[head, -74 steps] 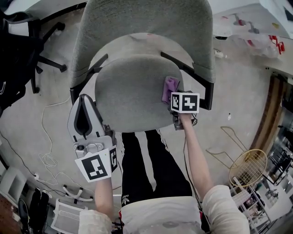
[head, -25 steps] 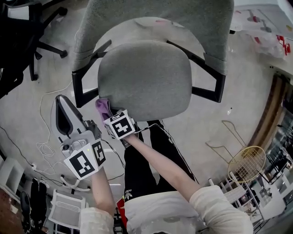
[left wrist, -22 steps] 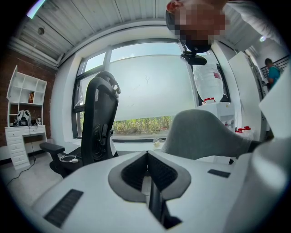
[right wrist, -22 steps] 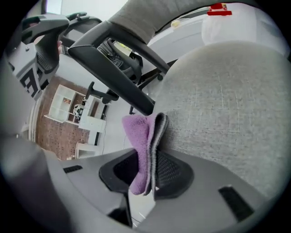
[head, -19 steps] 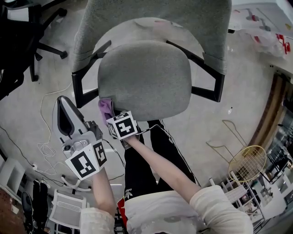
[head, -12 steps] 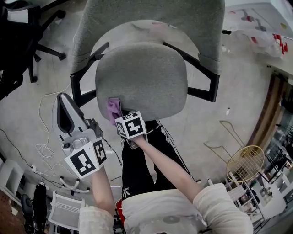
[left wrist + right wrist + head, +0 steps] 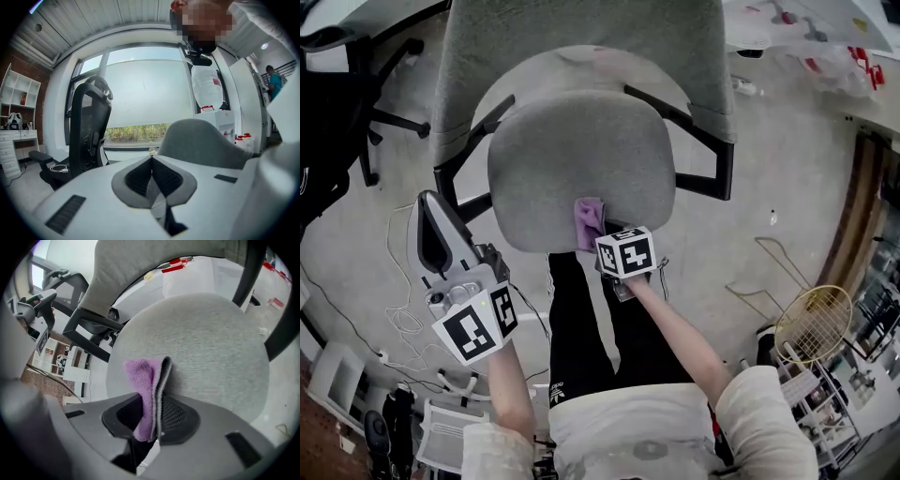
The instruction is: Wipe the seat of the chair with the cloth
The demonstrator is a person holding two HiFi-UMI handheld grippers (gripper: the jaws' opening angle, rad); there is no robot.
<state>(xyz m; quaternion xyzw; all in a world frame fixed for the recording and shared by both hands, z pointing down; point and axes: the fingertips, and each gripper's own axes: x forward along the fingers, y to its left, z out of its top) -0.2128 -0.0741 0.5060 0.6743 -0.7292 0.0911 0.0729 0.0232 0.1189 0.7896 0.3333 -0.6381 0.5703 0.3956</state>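
The grey fabric chair seat point(image 7: 581, 159) fills the upper middle of the head view and most of the right gripper view point(image 7: 206, 343). A folded purple cloth point(image 7: 588, 223) with a grey edge lies on the seat's front rim. My right gripper point(image 7: 598, 234) is shut on the cloth point(image 7: 146, 390), which sticks out past the jaws onto the seat. My left gripper point(image 7: 436, 246) hangs left of the chair, off the seat. Its jaws meet with nothing between them point(image 7: 151, 174), pointing up toward a window.
The chair's black armrests point(image 7: 711, 155) flank the seat and its grey backrest point(image 7: 581, 37) rises behind. A black office chair point(image 7: 337, 112) stands at the far left. Cables point(image 7: 403, 319) trail on the concrete floor. A wire basket point(image 7: 811, 323) sits at the right. The person's legs stand below the seat's front edge.
My right gripper has dragged the cloth along the seat's front edge from the left corner toward the middle. The left gripper has barely shifted.
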